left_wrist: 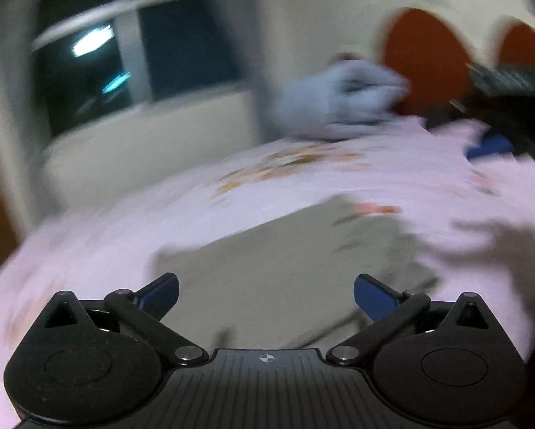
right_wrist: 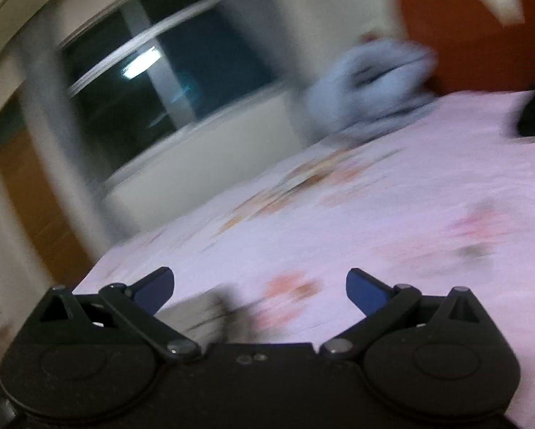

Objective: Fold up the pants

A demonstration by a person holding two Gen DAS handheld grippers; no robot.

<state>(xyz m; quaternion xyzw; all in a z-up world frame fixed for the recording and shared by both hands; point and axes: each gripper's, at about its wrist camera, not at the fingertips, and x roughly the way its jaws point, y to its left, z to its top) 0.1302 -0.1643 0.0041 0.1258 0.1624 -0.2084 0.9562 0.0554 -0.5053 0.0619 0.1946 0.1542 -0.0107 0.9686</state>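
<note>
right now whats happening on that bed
A person is folding pants with two handheld grippers. The grey-green pants lie on the pink floral bedsheet. The left gripper is open above them, holding nothing. The right gripper is open too, over the sheet. Both views are blurred.

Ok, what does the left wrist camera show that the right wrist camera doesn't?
Only the left wrist view shows most of the olive pants spread flat on the bed, a blue item at the far right, and the open left gripper with nothing between its fingers. Only the right wrist view shows the open, empty right gripper and an orange-brown panel at left. Both show the pink floral bedsheet, the light-blue bundle, the dark window and the orange arches. Both are blurred.
</note>
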